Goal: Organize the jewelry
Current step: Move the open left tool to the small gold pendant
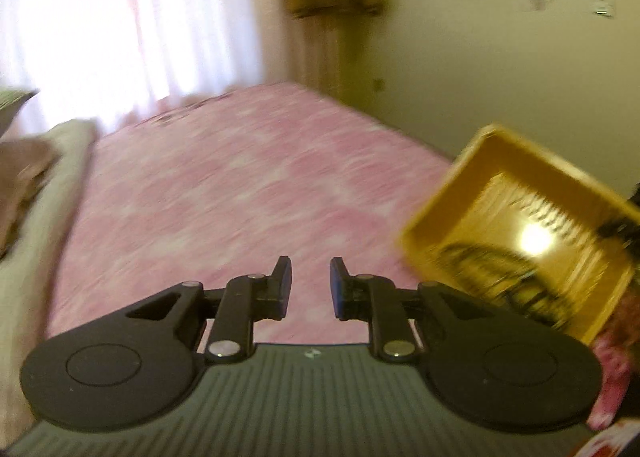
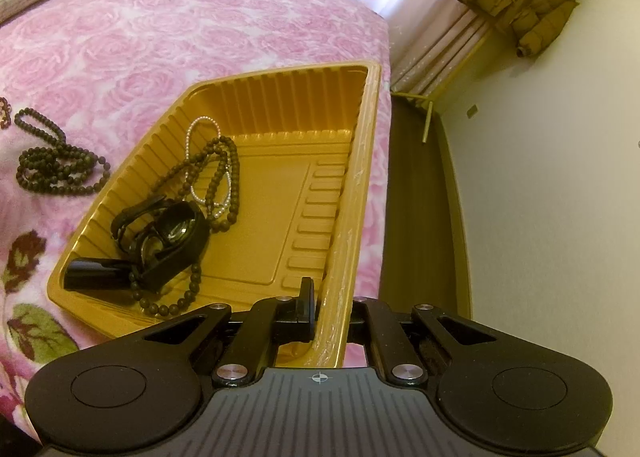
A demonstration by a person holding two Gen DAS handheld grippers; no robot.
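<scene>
Jewelry: dark beads, pearls, black watch in gold tray on pink bedspread, right gripper clenched on tray's near rim, left gripper released, empty, loose bead string left of tray.

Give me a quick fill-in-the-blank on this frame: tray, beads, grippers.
1. The right gripper is shut on the rim of the ____ tray.
2. The dark bead necklace outside the tray lies on the ____ bedspread.
3. Nothing is between the ____ gripper's fingers.

Missing: gold; pink; left
</scene>
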